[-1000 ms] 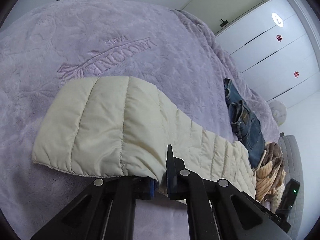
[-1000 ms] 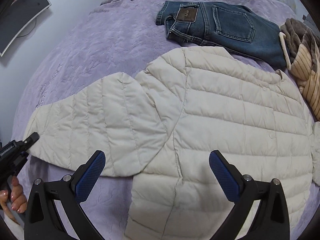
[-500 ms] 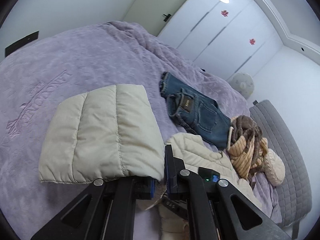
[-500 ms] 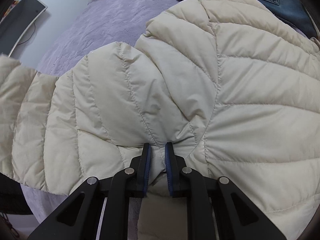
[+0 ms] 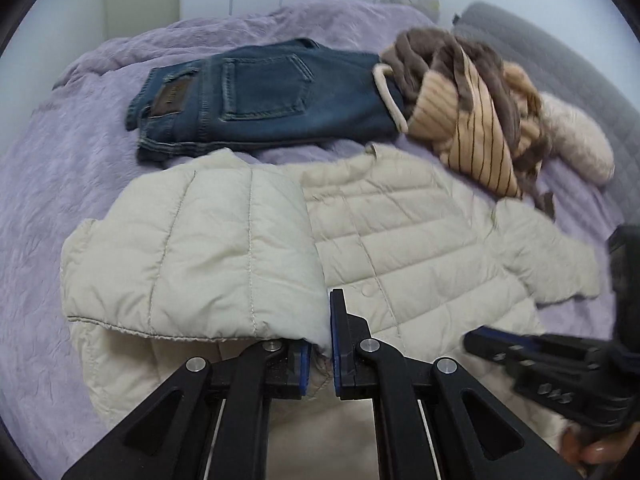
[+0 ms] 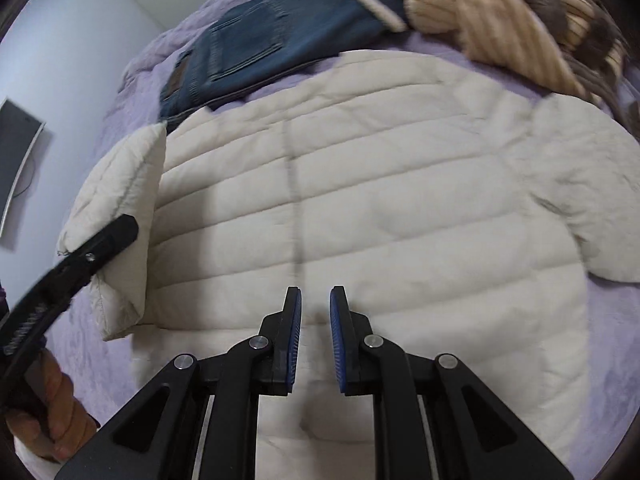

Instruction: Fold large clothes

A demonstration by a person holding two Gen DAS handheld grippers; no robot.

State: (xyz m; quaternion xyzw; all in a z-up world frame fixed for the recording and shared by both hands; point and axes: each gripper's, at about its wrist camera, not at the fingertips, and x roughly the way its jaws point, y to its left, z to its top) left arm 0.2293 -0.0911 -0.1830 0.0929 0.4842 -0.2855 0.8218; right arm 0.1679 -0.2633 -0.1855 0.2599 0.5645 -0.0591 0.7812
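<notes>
A cream quilted jacket lies front up on the purple bedspread. My left gripper is shut on the cuff of its sleeve and holds that sleeve lifted over the jacket's left side. In the right wrist view the left gripper and the hanging sleeve show at the left edge. My right gripper hovers over the jacket at the foot of its front seam. Its pads stand a narrow gap apart with cream fabric filling the gap. In the left wrist view the right gripper is blurred.
Folded blue jeans lie beyond the jacket. A brown and tan striped knit and a fluffy cream item are heaped at the far right, by a grey padded headboard. A dark screen hangs on the left wall.
My left gripper has swung the sleeve from the outstretched left side across onto the jacket body. My right gripper went from wide open to closed on jacket fabric, then moved toward the front seam.
</notes>
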